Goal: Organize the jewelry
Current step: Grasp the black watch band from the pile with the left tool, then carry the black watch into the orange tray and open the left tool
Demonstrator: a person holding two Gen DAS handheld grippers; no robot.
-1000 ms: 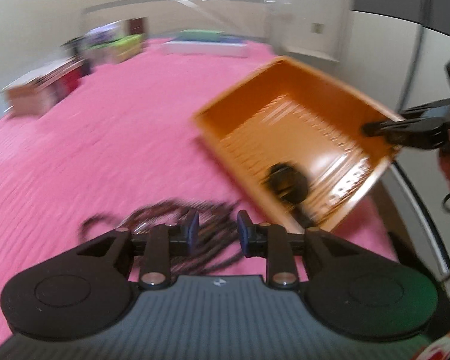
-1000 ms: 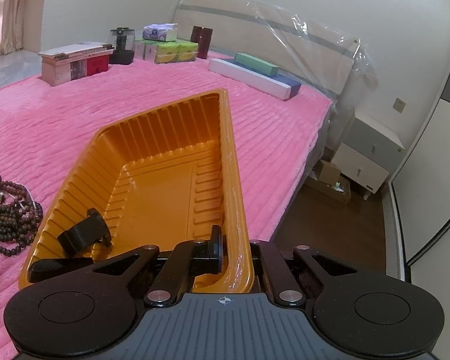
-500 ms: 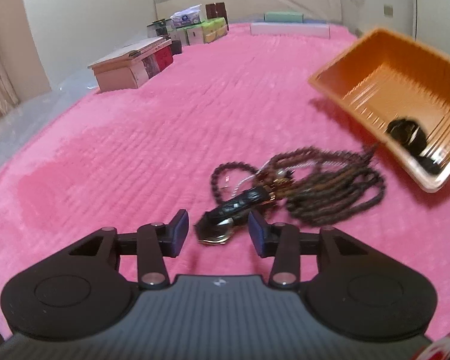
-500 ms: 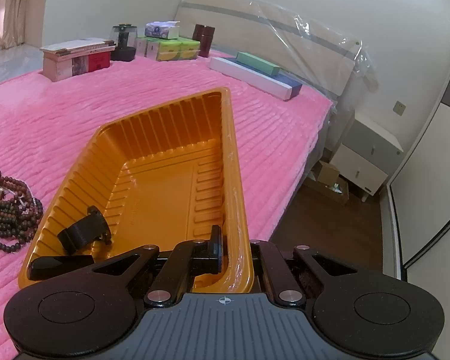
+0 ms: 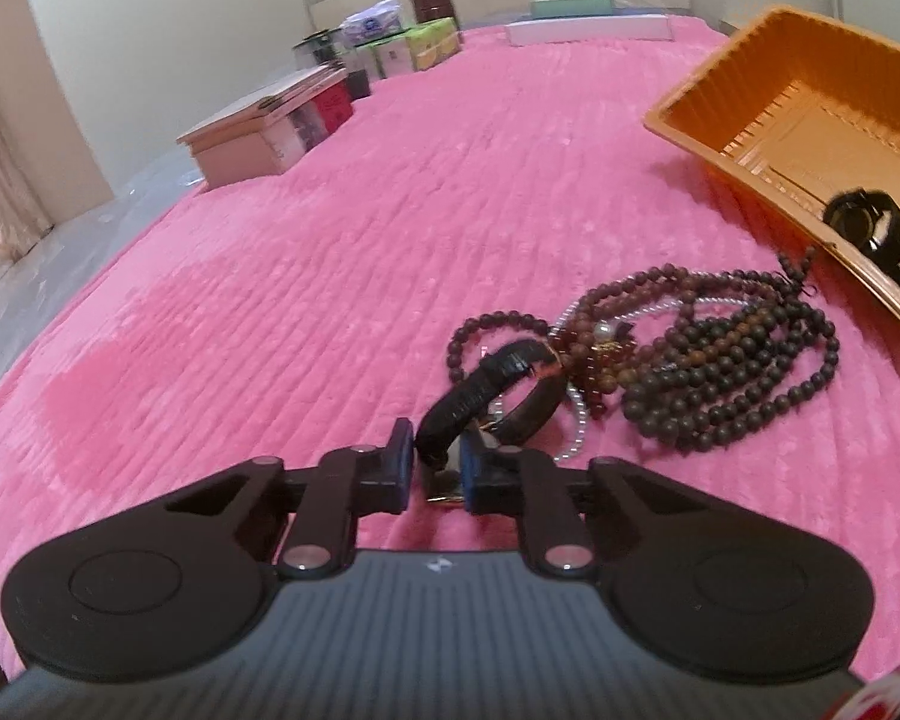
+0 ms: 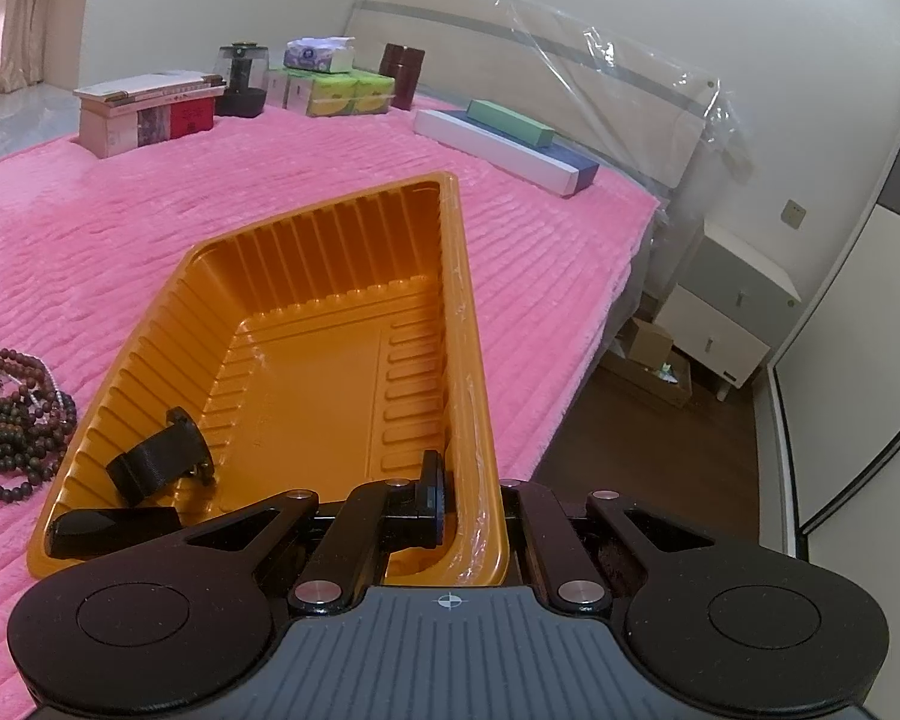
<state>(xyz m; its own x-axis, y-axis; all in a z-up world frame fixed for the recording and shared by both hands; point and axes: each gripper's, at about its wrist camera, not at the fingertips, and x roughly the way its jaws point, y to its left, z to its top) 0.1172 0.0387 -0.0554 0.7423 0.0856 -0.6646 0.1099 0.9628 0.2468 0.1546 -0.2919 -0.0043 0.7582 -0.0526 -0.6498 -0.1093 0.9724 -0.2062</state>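
My left gripper (image 5: pixel 437 461) is shut on a black-strapped watch (image 5: pixel 486 387) that lies on the pink bedspread, its gold case between the fingertips. Just beyond it is a tangle of dark bead necklaces (image 5: pixel 720 354), also at the left edge of the right wrist view (image 6: pixel 12 414). My right gripper (image 6: pixel 468 504) is shut on the near rim of an orange plastic tray (image 6: pixel 456 312), which shows at the right in the left wrist view (image 5: pixel 768 102). A black watch (image 6: pixel 156 462) lies in the tray's near corner (image 5: pixel 870 225).
The pink bedspread (image 5: pixel 330 228) covers the bed. Boxes (image 6: pixel 150 111), a dark jar (image 6: pixel 243 81), tissue packs (image 6: pixel 336 90) and long flat boxes (image 6: pixel 504 141) line the far side by the headboard. The bed edge, floor and a nightstand (image 6: pixel 726 324) lie to the right.
My left gripper swung away from the tray to the jewelry pile and closed its fingers on the black-strapped watch. The right gripper kept holding the tray rim, nearly still.
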